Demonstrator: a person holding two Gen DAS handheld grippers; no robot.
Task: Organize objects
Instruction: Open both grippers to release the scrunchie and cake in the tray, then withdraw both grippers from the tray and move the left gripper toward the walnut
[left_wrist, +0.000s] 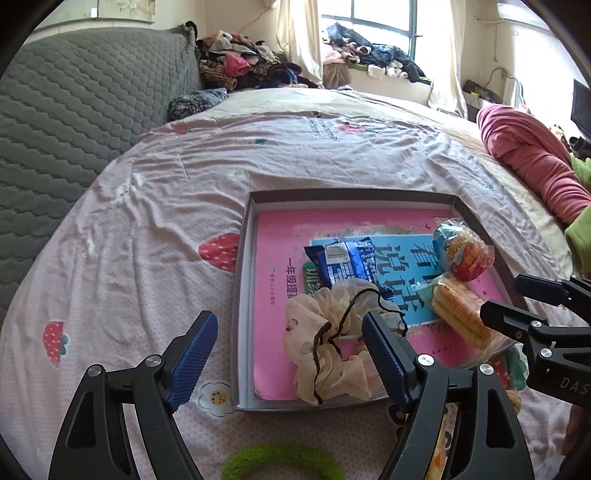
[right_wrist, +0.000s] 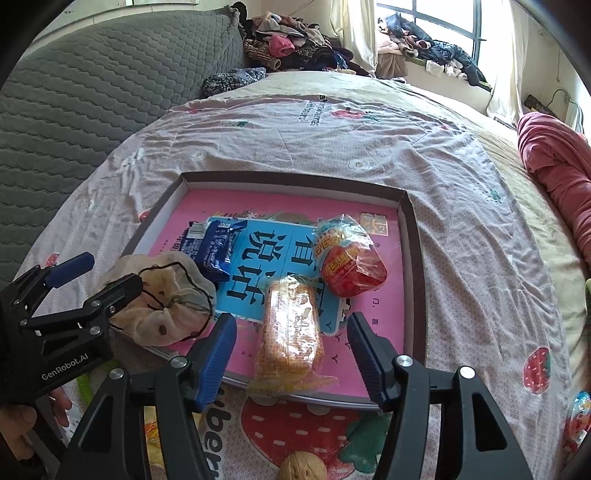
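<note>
The left tool (left_wrist: 288, 354) hovers with its ribbed blue pads spread wide and nothing between them. Its right pad hangs over a cream fabric scrunchie (left_wrist: 332, 343), a ruffled, soft ring with a thin black cord looped over it, which lies at the near left of a shallow grey-walled box lid (left_wrist: 243, 229). The right tool (right_wrist: 291, 350) is likewise spread apart and empty, straddling the near end of a clear-wrapped pack of golden crackers (right_wrist: 290, 332) that overhangs the lid's near rim.

Inside the lid, a pink-and-blue picture book (right_wrist: 280, 206) covers the floor. On it lie a crinkled blue snack packet (right_wrist: 214, 247) just beyond the scrunchie and a rounded red-and-blue snack bag (right_wrist: 347, 258) just beyond the crackers. The four items crowd the lid's near half; its far half shows bare book cover.

The lid rests on a bed with a wrinkled pink strawberry-print sheet (left_wrist: 147, 206), open to the left and beyond. A walnut (right_wrist: 303, 467) lies on the sheet near the right tool, a fuzzy green ring (left_wrist: 280, 463) near the left tool, and a rolled pink blanket (right_wrist: 554, 158) along the bed's right edge.
</note>
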